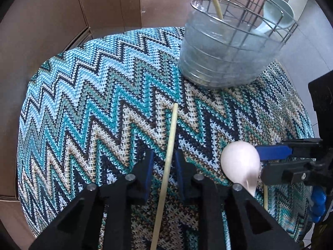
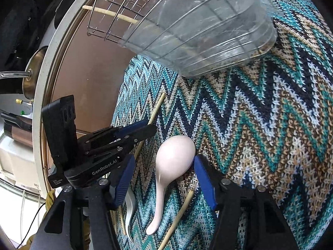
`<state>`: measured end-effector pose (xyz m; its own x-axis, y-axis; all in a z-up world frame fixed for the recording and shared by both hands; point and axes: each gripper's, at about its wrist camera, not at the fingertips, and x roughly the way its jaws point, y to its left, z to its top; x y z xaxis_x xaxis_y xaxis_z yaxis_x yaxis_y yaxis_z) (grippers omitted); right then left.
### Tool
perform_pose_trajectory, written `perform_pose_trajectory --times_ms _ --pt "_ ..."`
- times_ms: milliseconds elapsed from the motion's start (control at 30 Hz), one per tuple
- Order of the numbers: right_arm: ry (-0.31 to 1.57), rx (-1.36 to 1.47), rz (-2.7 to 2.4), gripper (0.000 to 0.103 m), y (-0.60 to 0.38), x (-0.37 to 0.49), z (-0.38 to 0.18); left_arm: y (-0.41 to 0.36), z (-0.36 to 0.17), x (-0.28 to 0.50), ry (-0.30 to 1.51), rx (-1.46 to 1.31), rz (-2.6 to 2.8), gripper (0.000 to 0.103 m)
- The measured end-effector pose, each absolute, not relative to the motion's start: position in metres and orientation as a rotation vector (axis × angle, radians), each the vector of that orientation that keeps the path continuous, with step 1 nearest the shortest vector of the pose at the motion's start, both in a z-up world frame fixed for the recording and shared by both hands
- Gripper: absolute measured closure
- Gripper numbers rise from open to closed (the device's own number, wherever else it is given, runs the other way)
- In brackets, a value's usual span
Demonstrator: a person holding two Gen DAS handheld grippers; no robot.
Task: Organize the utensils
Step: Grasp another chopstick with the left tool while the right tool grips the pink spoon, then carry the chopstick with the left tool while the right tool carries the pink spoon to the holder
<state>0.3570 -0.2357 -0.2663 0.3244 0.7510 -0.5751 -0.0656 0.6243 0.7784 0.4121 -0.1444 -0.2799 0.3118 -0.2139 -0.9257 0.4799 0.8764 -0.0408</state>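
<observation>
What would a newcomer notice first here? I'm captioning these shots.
The zigzag cloth fills both views. At its far edge stands a wire basket with a clear tub inside. Nearer, a chopstick lies between the left tool fingers, beside a pale spoon.

Both wrist views are bright and evenly lit by soft daylight, with only faint shadows on the knitted cloth [image 1: 104, 104]. Fisheye distortion bends the table's edge [image 2: 41, 95] strongly and leaves dark vignetted corners. The clear container [image 1: 224, 56] shows pale glare; the pink spoon [image 2: 174, 154] looks slightly overexposed and smeared.
</observation>
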Motion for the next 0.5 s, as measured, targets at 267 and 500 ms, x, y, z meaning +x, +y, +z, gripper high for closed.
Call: perform_pose_trajectory --times_ms 267,500 --pt "1.112 0.764 0.649 0.065 -0.222 0.366 -0.263 -0.127 -0.280 0.418 1.156 0.211 -0.479 0.098" --pt "1.115 0.757 0.697 0.075 -0.207 0.370 -0.259 -0.100 -0.270 0.422 1.120 0.110 -0.502 0.098"
